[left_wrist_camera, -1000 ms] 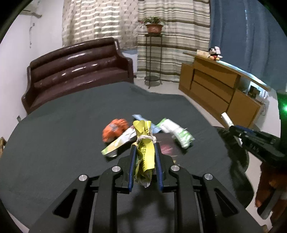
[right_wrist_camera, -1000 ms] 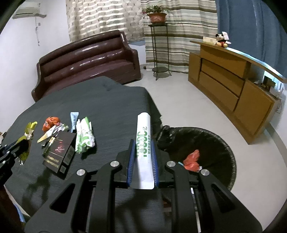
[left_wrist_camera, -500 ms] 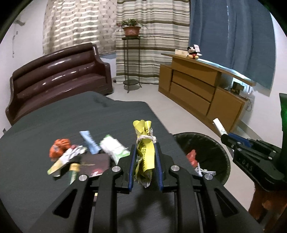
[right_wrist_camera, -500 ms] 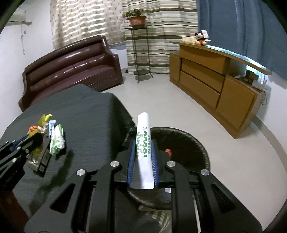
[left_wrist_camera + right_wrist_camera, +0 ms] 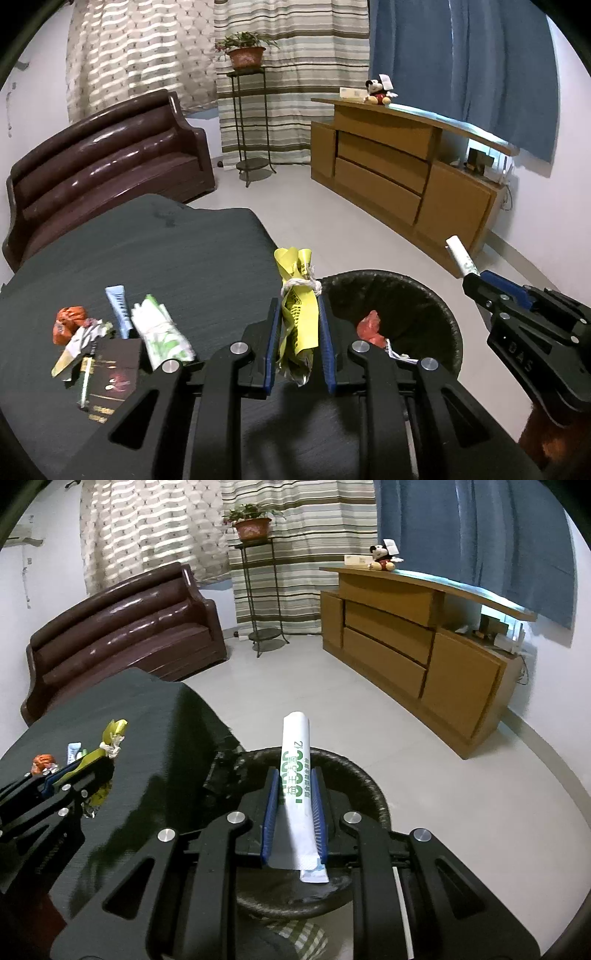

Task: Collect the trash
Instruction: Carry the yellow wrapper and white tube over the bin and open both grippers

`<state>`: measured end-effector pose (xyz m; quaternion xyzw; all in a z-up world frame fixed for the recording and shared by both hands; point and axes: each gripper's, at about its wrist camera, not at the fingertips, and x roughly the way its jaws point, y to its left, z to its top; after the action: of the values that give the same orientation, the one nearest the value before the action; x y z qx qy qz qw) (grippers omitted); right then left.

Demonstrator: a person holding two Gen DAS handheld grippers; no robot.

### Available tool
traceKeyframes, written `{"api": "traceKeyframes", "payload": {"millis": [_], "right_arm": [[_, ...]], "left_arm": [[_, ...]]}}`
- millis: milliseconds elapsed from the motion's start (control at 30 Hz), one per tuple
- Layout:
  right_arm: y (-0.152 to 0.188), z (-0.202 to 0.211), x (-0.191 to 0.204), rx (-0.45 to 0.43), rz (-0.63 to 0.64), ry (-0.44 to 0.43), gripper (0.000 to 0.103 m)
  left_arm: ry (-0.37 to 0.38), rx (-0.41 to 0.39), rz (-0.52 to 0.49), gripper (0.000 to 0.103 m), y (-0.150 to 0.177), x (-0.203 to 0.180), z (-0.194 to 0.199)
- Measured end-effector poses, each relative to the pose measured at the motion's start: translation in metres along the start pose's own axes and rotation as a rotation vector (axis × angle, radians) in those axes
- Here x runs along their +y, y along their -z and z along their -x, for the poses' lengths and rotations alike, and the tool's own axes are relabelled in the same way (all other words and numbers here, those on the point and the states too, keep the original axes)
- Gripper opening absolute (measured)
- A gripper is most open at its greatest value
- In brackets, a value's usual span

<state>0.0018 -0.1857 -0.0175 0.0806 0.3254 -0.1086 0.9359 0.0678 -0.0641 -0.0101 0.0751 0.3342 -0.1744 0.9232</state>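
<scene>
My left gripper [image 5: 297, 306] is shut on a yellow wrapper [image 5: 297, 317] tied with white string, held above the table's right edge beside the black trash bin [image 5: 439, 306]. My right gripper [image 5: 294, 775] is shut on a white tube-shaped packet with green print [image 5: 297, 771], held directly over the bin [image 5: 354, 771]. A red scrap [image 5: 369, 326] lies inside the bin. On the dark table [image 5: 166, 258] lie an orange wrapper [image 5: 68, 323], a light blue sachet [image 5: 118, 310], a green-white packet [image 5: 160, 336] and a black box [image 5: 110, 376].
A brown leather sofa [image 5: 99, 155] stands behind the table. A wooden sideboard [image 5: 399, 166] with a plush toy [image 5: 378, 90] stands at the right. A metal plant stand [image 5: 251, 122] is by the striped curtains. Pale floor surrounds the bin.
Both grippers have moved right with their trash. The left one now sits at the table's right edge by the bin; the right one has come over the bin.
</scene>
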Motion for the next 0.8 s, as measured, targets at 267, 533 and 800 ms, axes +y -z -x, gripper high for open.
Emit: {"api": "traceKeyframes", "payload": {"millis": [267,533,800], "right_arm": [[-0.001,-0.011,-0.018,0.007,-0.030,0.009,0.018],[0.002,-0.018,-0.026,0.016,-0.045,0.012,0.018],[0.002,-0.028,-0.025,0.041,-0.054,0.009,0.019]], "left_arm": [[-0.005,0.014,-0.034,0.021,0.000,-0.013,-0.010],[-0.010,0.033,-0.051,0.021,-0.003,-0.022,-0.021],[-0.005,0.056,-0.073,0.022,-0.004,-0.031,-0.033]]}}
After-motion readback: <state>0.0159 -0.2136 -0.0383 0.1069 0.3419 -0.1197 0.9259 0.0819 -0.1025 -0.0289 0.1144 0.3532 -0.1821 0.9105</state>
